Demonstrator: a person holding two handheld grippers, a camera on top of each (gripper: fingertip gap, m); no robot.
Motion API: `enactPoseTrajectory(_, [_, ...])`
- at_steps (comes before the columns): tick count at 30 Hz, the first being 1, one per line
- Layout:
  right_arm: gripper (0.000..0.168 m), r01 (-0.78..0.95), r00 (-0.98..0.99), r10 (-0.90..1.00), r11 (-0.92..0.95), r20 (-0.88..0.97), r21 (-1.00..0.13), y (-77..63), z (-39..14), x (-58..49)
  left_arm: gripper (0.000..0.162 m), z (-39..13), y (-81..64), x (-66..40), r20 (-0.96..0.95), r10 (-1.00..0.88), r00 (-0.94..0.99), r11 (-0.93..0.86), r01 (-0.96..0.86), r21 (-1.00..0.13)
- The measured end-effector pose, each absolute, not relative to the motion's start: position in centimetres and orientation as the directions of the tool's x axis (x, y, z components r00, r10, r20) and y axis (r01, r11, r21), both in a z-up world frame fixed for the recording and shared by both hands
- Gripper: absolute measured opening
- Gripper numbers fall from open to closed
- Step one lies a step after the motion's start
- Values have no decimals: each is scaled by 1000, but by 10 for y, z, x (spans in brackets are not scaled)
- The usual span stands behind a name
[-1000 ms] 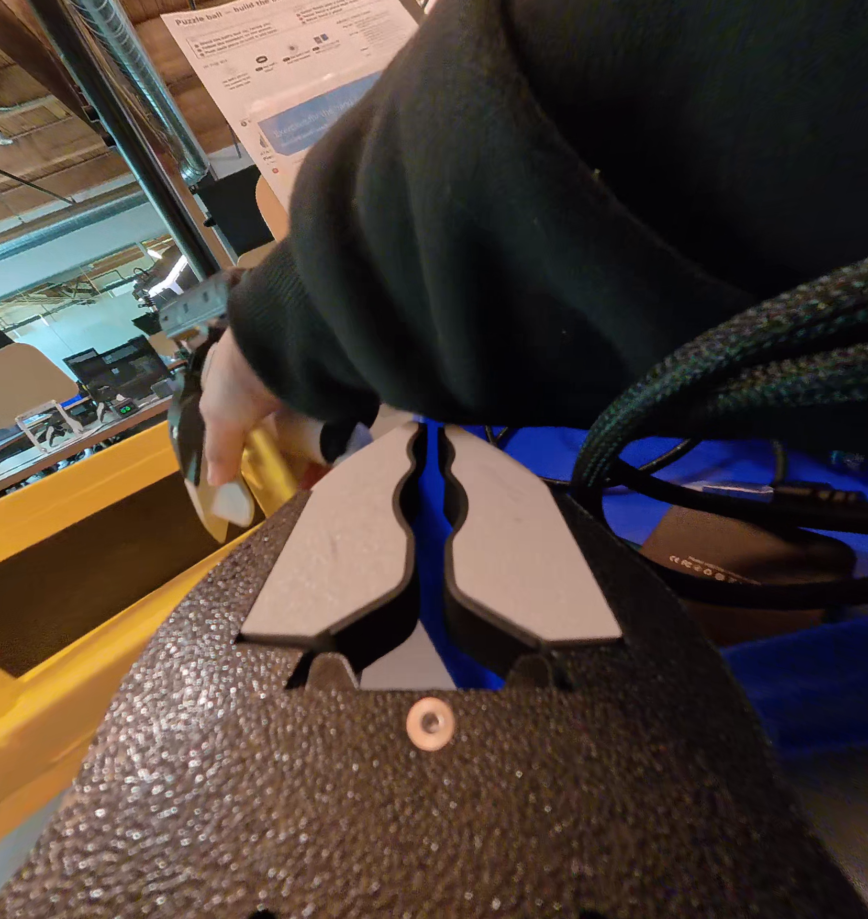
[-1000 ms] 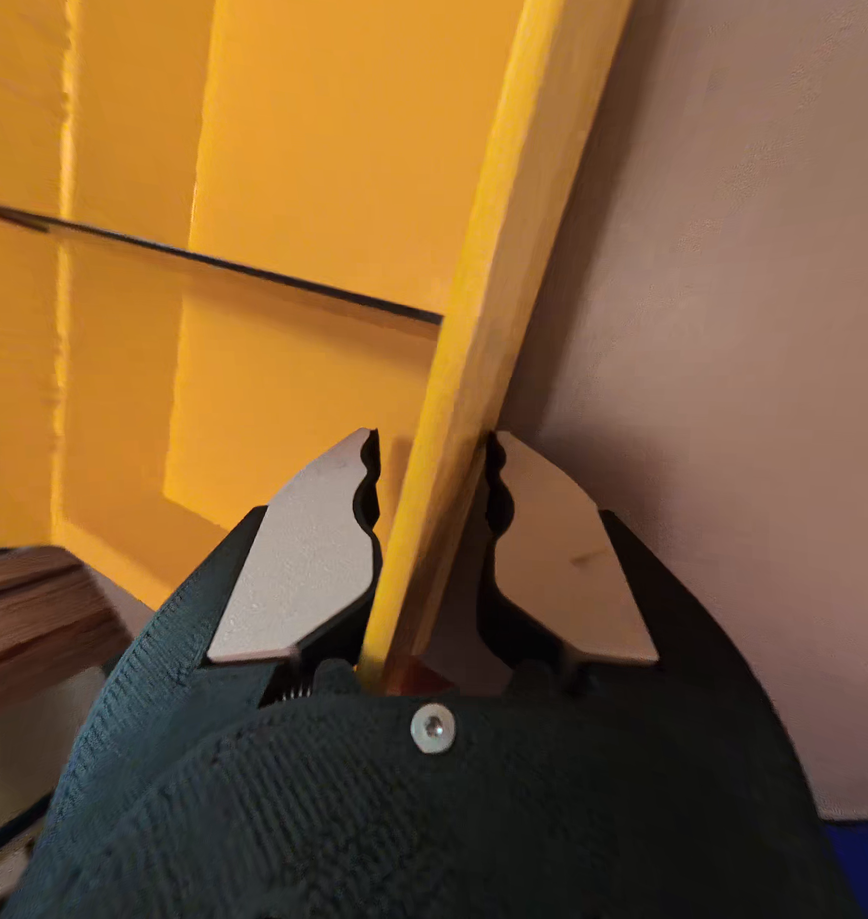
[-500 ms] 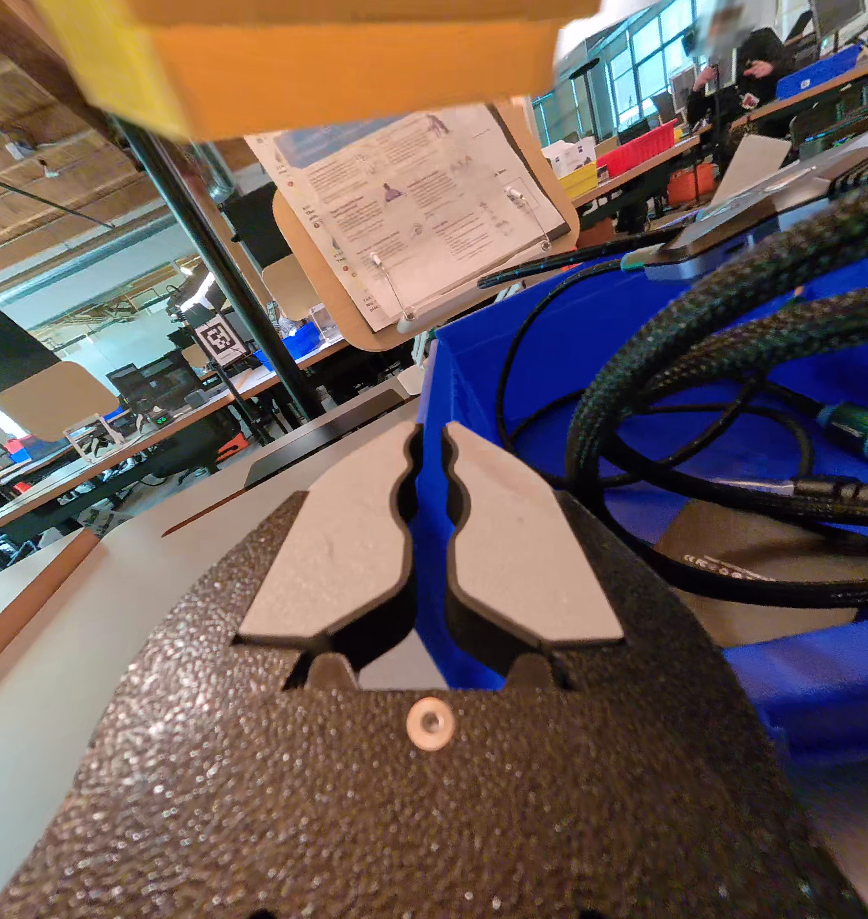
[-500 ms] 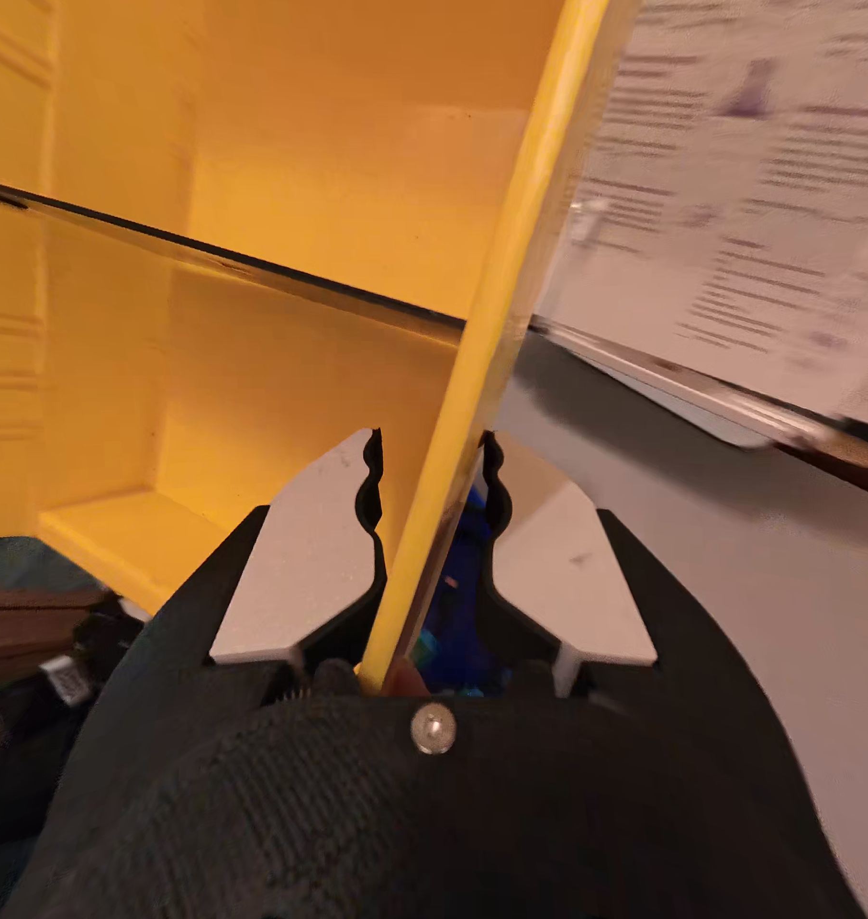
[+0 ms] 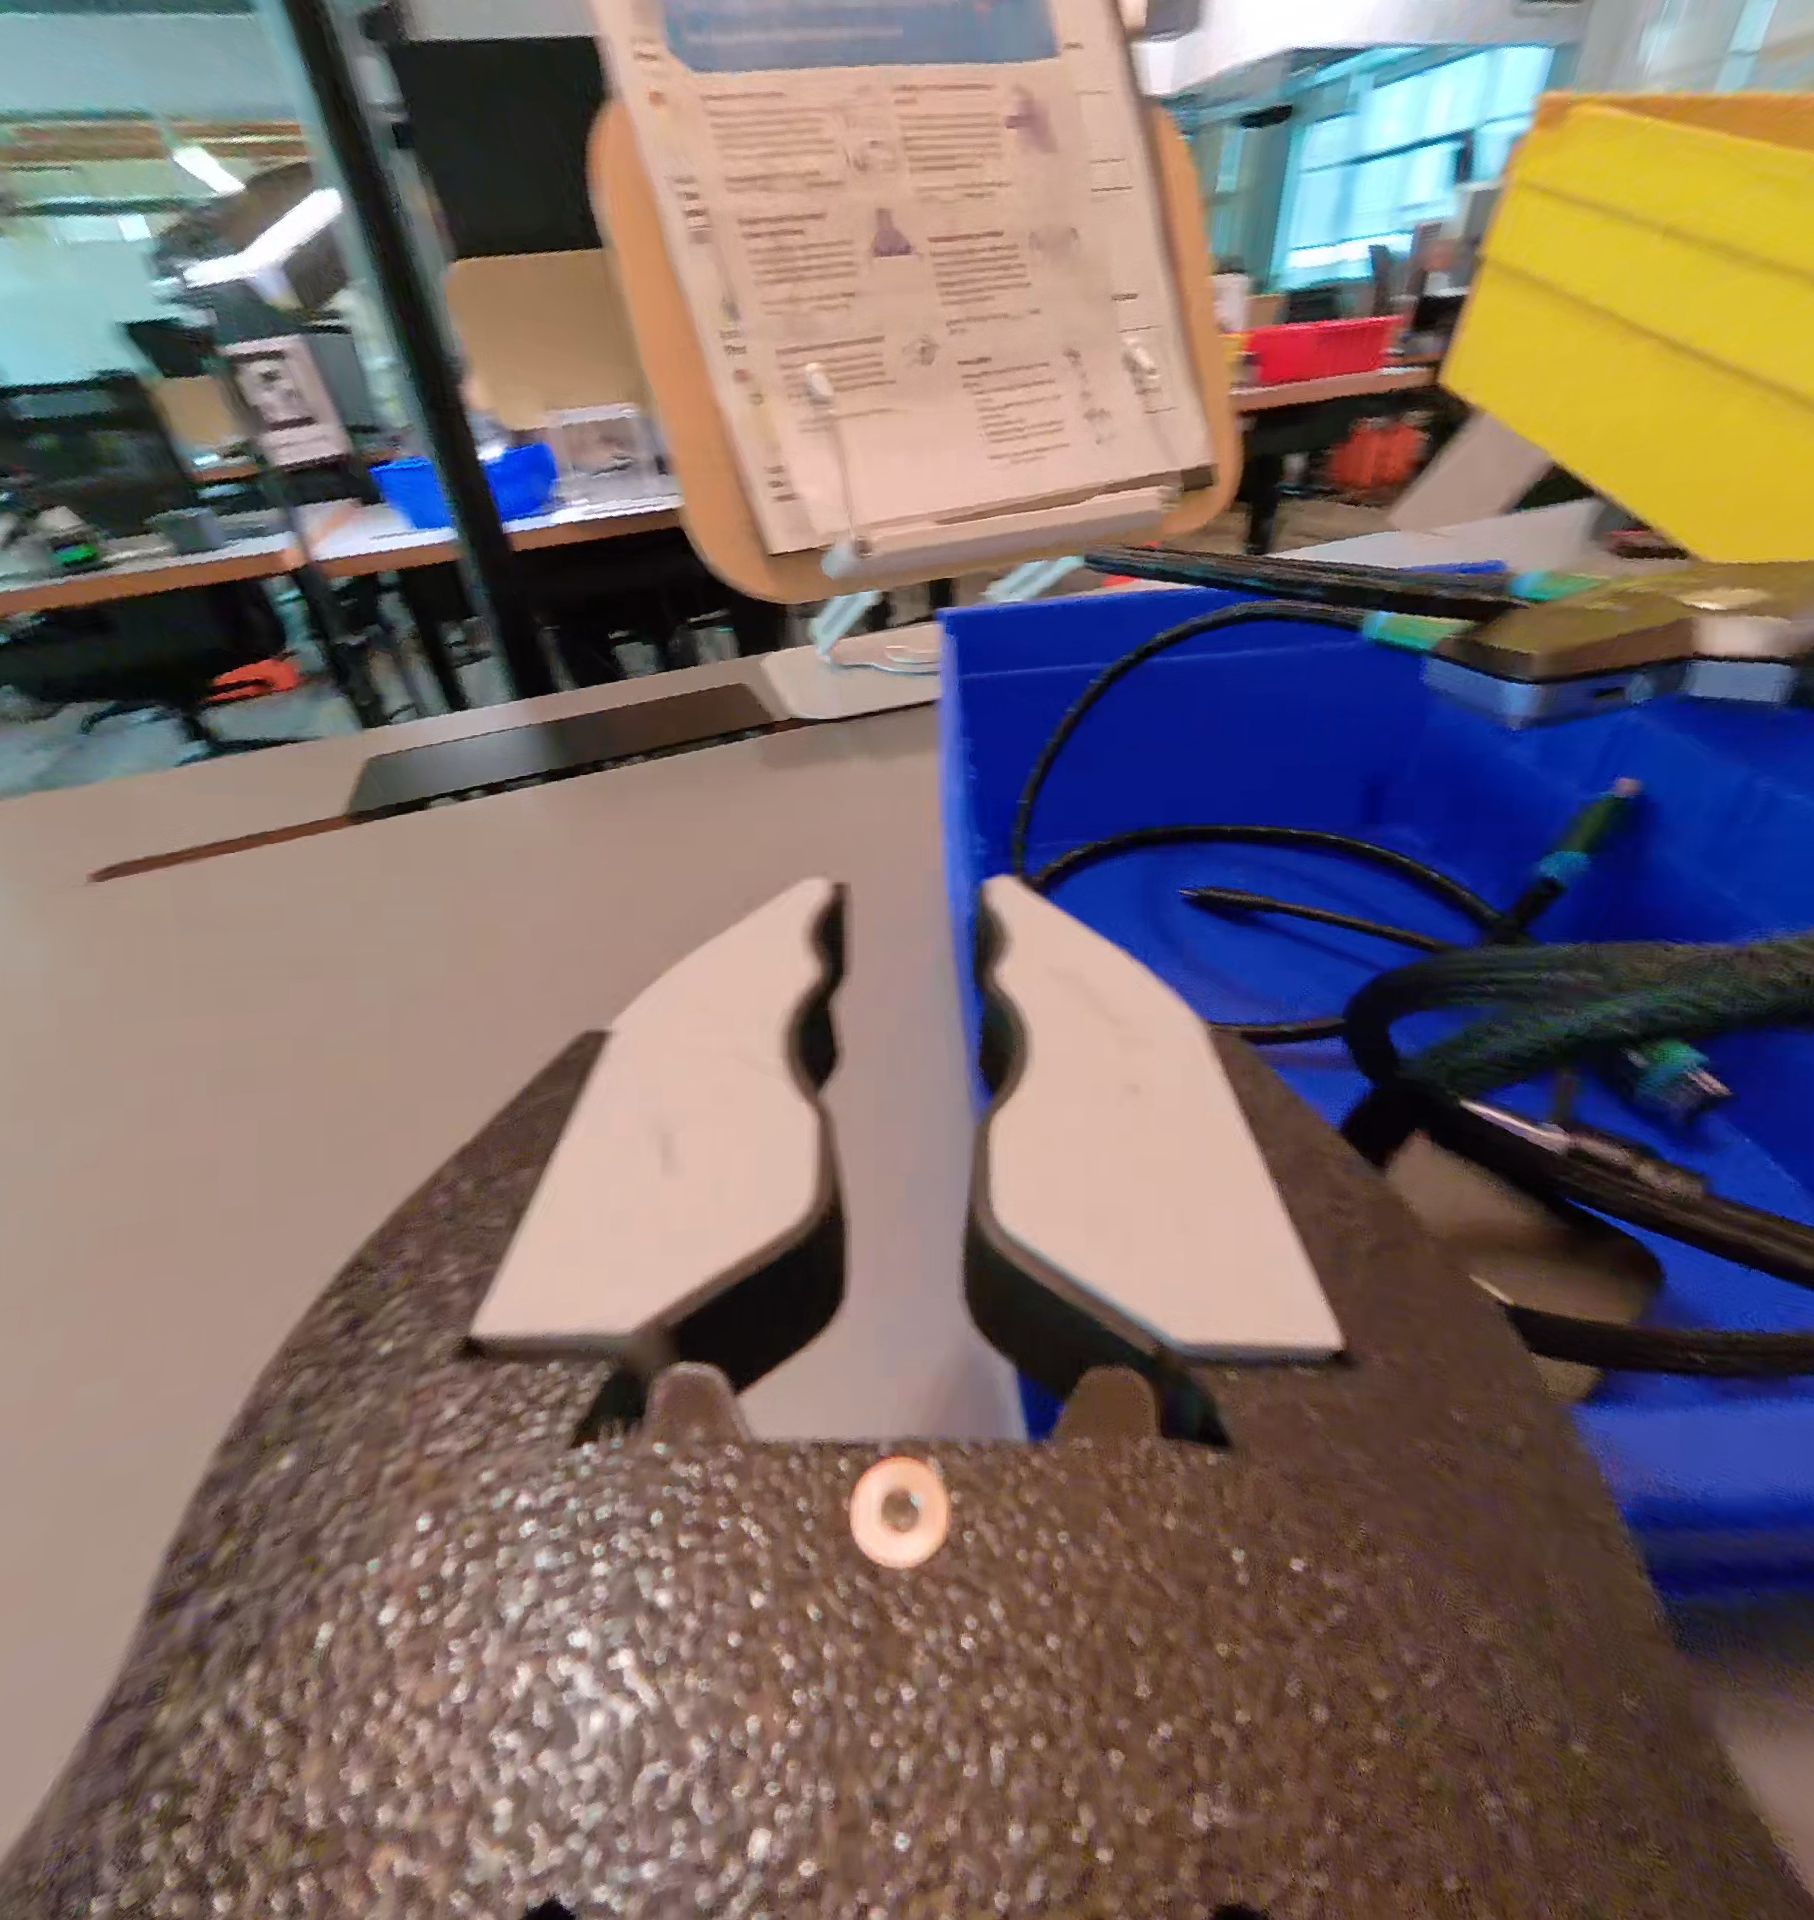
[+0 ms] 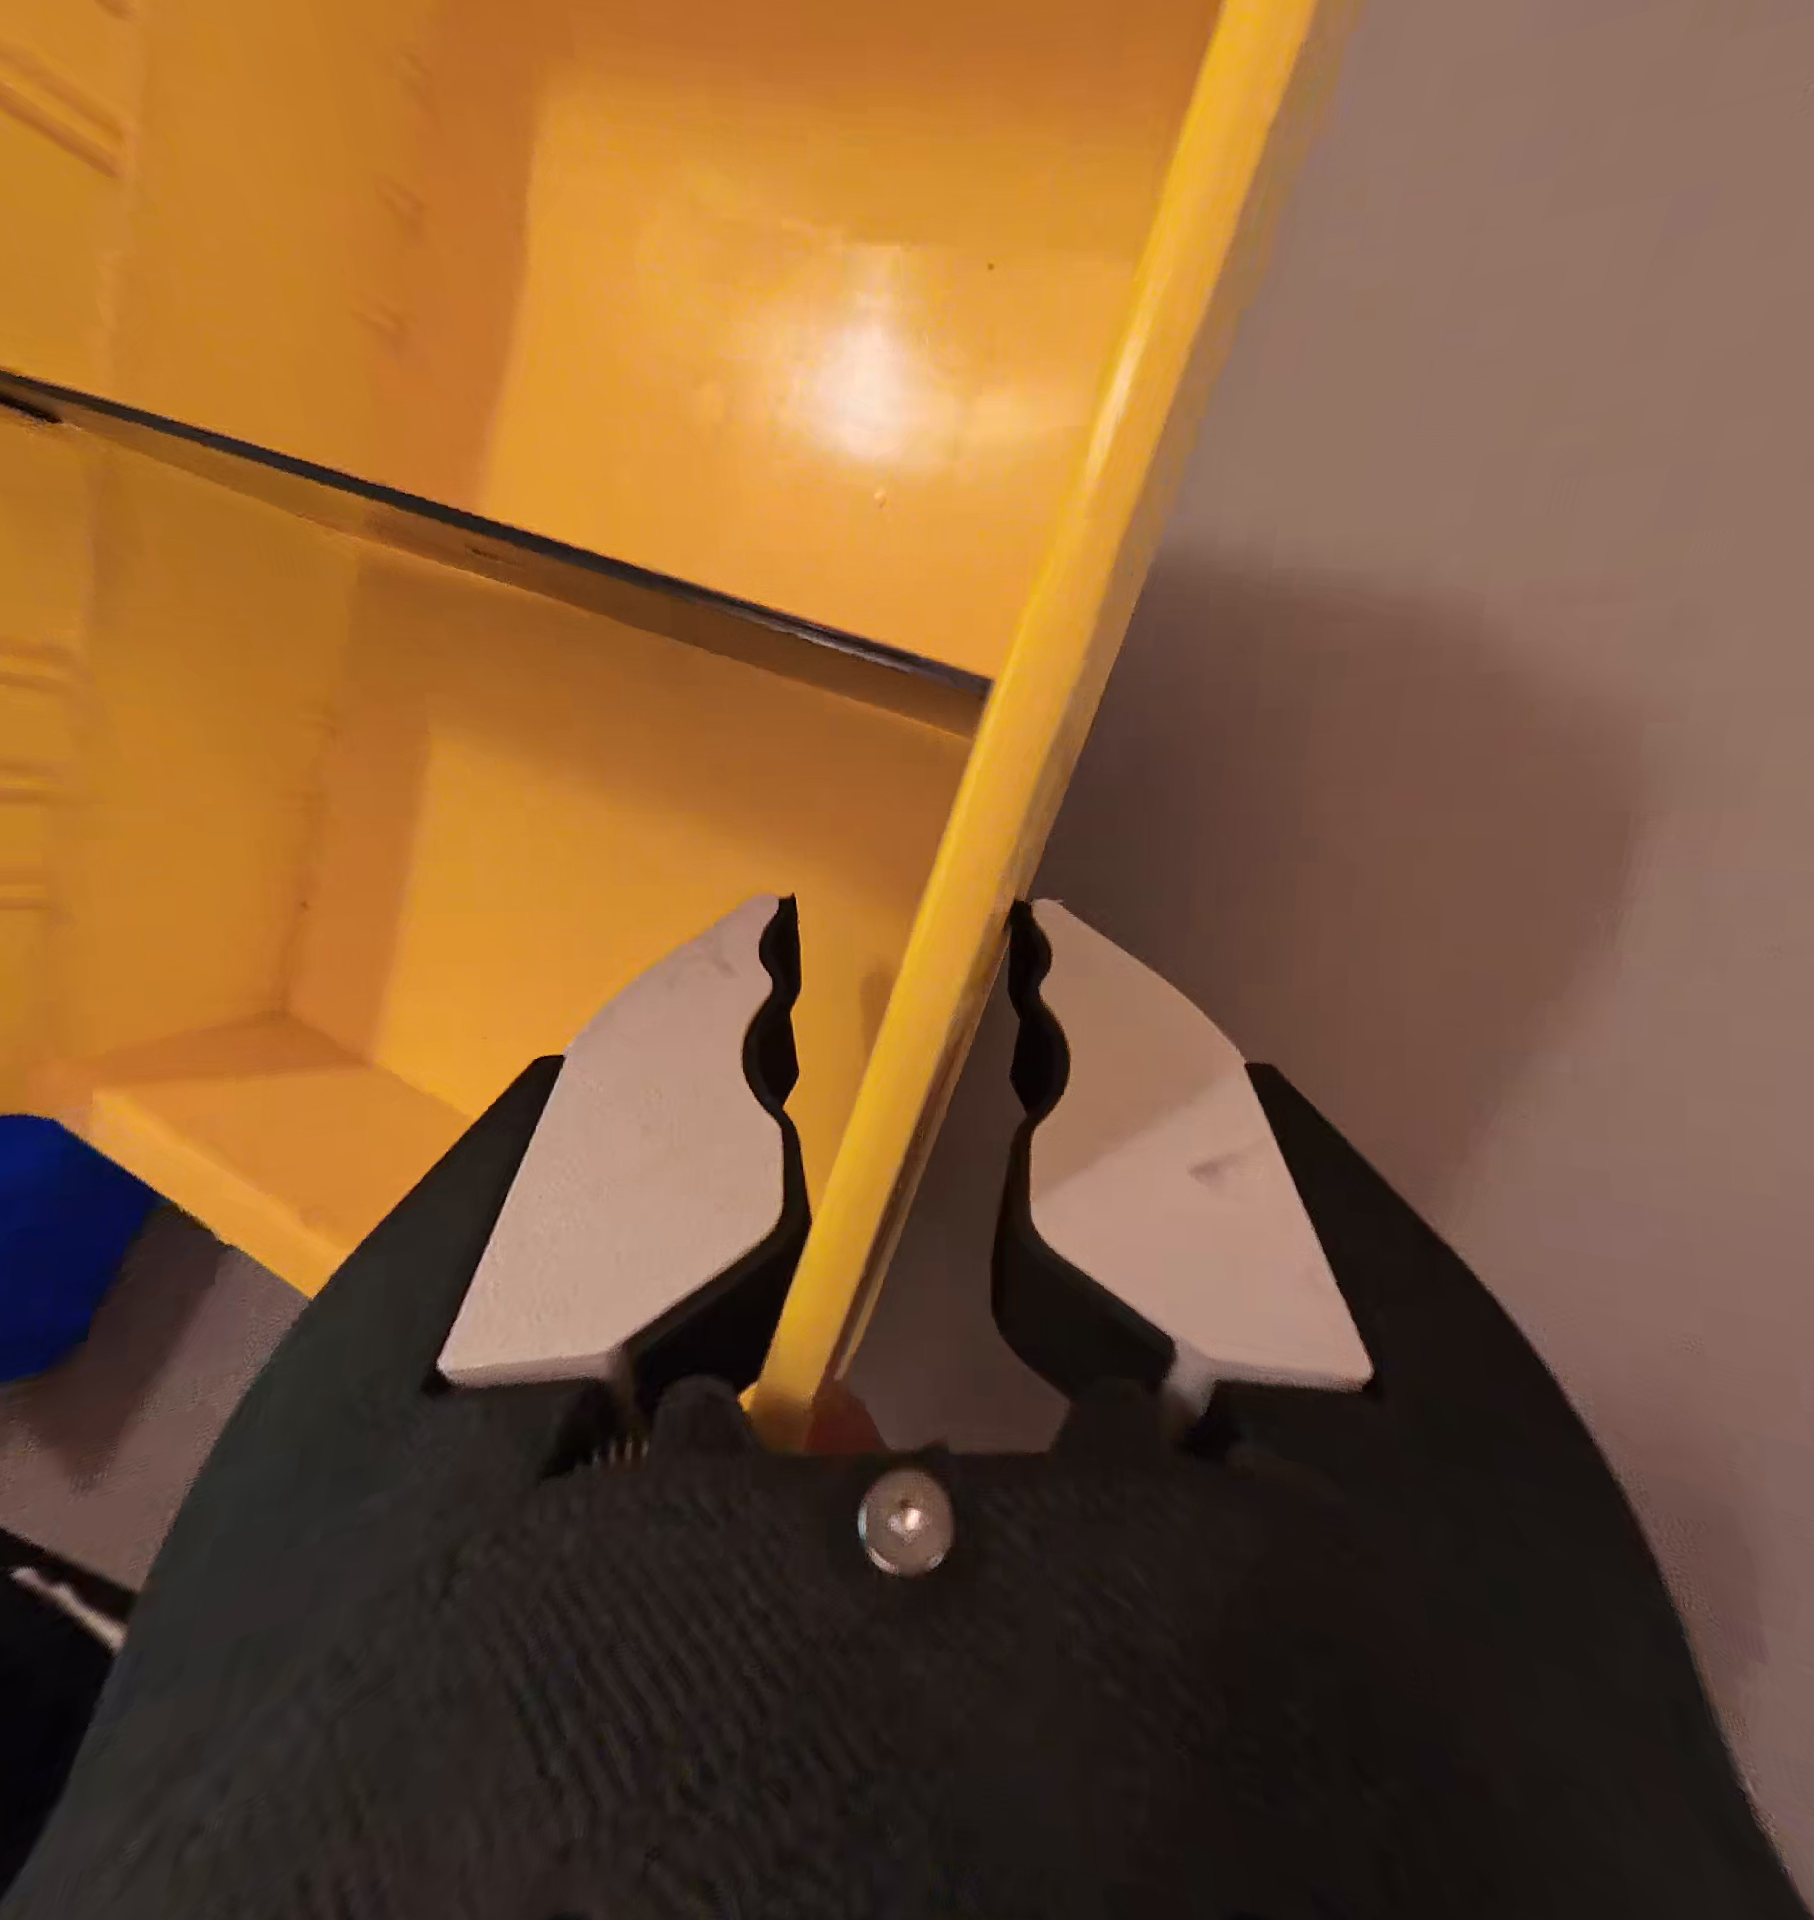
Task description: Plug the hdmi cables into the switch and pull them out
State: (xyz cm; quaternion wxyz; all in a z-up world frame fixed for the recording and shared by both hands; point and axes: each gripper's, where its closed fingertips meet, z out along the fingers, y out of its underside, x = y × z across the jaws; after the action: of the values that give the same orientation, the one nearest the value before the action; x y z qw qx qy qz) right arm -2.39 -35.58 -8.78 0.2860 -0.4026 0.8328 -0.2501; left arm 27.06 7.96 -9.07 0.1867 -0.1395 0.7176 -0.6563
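While the HDMI cables (image 5: 1568, 1023) lie coiled in the blue bin (image 5: 1246, 727), none is plugged by either claw; braided loops drape over the bin's near wall, and thinner black leads curl inside with teal-collared plugs showing. A flat grey box, probably the switch (image 5: 1568, 660), rests across the bin's far rim with a teal-ended cable running to it, though blur leaves its ports unreadable. Stored together, cables and switch are within a short reach of the left claw (image 5: 908, 904), which hovers over the grey counter (image 5: 363, 1039) just beside the bin's corner, jaws parted and empty, seemingly poised to turn toward the contents. Farther out, the right claw (image 6: 903, 914) straddles the thin side wall of a yellow divided bin (image 6: 674, 312); the right jaw tip touches the wall, the left stands a little off, so the hold looks loose, enough to carry or set down the bin over the counter. In the left wrist view this yellow bin hangs tilted above the blue bin's far right, apparently being cleared away. A document stand (image 5: 913, 291) holding printed sheets rises behind the counter.
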Motion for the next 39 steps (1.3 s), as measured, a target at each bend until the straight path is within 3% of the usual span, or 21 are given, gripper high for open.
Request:
enactPoseTrajectory(1, [39, -522, -525, -805, 560, -275, -643, -363, -93, -32, 4, -91, 77, 267, -105, -421, -901, 116, 61, -991])
enactPoseTrajectory(7, [40, -574, -562, -772, 623, -297, -531, -389, -144, -50, 0, -91, 96, 312, -447, -513, -733, 373, 278, -885])
enactPoseTrajectory(12, [40, -637, -541, -773, 633, -330, -440, -406, -174, -46, 0, -90, 150, 382, -181, -679, -711, 253, 5, -967])
enactPoseTrajectory(14, [40, -646, -523, -787, 616, -326, -451, -416, -174, -39, 0, -91, 180, 413, -238, -752, -614, 298, 5, -955])
enactPoseTrajectory(16, [39, -677, -492, -826, 562, -276, -474, -427, -174, -31, 0, -120, 215, 443, -354, -773, -526, 469, -98, -878])
enactPoseTrajectory(18, [40, -683, -472, -841, 539, -264, -493, -436, -173, -19, 0, -144, 222, 450, -230, -784, -577, 406, -196, -893])
enactPoseTrajectory(21, [40, -708, -433, -874, 481, -220, -517, -446, -172, -5, 0, -89, 222, 445, -178, -794, -581, 216, 4, -976])
enactPoseTrajectory(23, [43, -713, -412, -892, 444, -188, -542, -454, -171, 2, 0, -43, 209, 430, -166, -718, -676, 84, 153, -985])
enactPoseTrajectory(25, [45, -711, -427, -887, 449, -174, -542, -460, -171, 5, 5, -24, 180, 409, -122, -506, -854, 24, 127, -992])
enactPoseTrajectory(27, [54, -704, -465, -876, 452, -126, -547, -467, -171, 4, 25, -37, 156, 398, -88, -310, -947, 142, 45, -989])
enactPoseTrajectory(29, [65, -701, -493, -869, 424, -39, -573, -476, -167, 0, 53, -66, 141, 400, -110, -226, -968, 327, 31, -945])
enactPoseTrajectory(31, [89, -688, -490, -871, 357, 42, -632, -479, -149, 0, 47, -97, 133, 408, -139, -194, -971, 471, 32, -881])
enactPoseTrajectory(32, [92, -672, -498, -862, 318, 91, -669, -482, -136, -2, 45, -113, 131, 406, -129, -153, -980, 536, 27, -844])
enactPoseTrajectory(35, [96, -590, -562, -795, 195, 226, -783, -484, -83, -11, 43, -131, 125, 414, -184, -160, -970, 584, 57, -810])
enactPoseTrajectory(39, [88, -393, -538, -835, 123, 119, -911, -436, -29, 5, 32, -129, 125, 420, -153, -186, -971, 550, 26, -835])
